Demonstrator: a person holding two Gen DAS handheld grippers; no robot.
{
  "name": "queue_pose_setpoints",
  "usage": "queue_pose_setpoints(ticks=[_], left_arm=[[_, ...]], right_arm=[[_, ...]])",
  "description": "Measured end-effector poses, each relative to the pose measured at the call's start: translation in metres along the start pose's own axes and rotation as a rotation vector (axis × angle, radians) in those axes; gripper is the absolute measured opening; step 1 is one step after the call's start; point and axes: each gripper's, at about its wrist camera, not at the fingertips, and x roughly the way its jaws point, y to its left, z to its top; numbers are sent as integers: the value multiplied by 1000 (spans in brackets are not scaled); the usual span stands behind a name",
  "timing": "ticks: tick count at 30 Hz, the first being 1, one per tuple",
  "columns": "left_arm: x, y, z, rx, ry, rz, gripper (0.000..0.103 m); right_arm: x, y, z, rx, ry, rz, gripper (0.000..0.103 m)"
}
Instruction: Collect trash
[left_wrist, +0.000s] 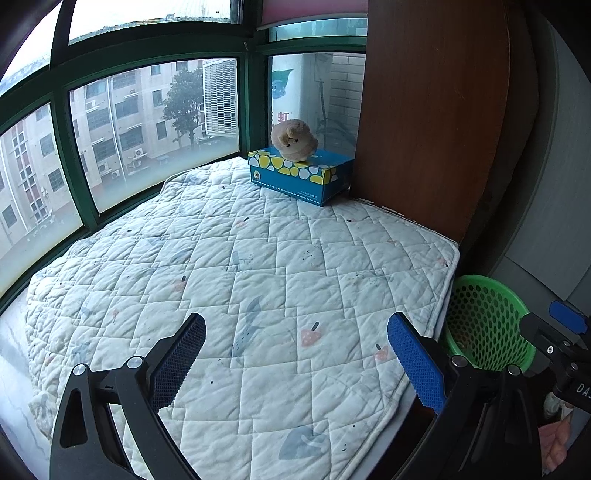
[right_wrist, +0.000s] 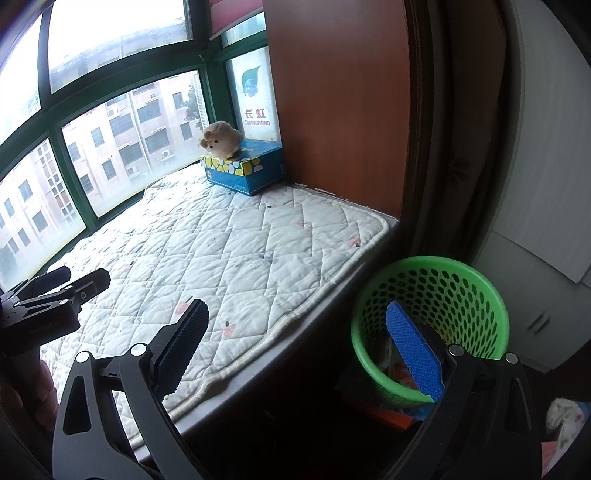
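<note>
Progress: no loose trash shows anywhere on the quilted mat (left_wrist: 258, 266); judged near the end, or between pickups.
Trash location: some crumpled, colourful pieces lie at the bottom of the green basket (right_wrist: 436, 295), seen through its mouth in the right wrist view; what they are is too dim to tell.
Basket location: on the floor, just off the near right corner of the mat, below the wooden panel (right_wrist: 340, 103).
Left hand-held gripper (left_wrist: 295, 365): jaws spread wide, nothing between them, hovering over the near part of the mat.
Right hand-held gripper (right_wrist: 295, 350): jaws spread wide, nothing held; its right finger sits in front of the basket mouth, left finger over the mat edge.
Left to do: judged little. Only a tissue box (left_wrist: 301, 173) with a plush toy (left_wrist: 293, 139) on top stands at the far end of the mat by the window (left_wrist: 155, 125); neither reads as trash.
Left wrist view only: the whole spread of the mat, out to its left edge along the window; the basket shows only as a slice of rim and wall, contents hidden.
Right wrist view only: inside of the basket, the dark floor beside it, and something orange under the ledge, unclear.
Cross-check: each view catches the other hand-held gripper at its frame edge.
</note>
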Motion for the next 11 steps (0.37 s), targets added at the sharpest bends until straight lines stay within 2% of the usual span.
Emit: queue_pose_setpoints(ticks=[11], left_arm=[[3,5,-1,-28,17,-1,96]], right_arm=[[2,1,-1,5,5,1,96]])
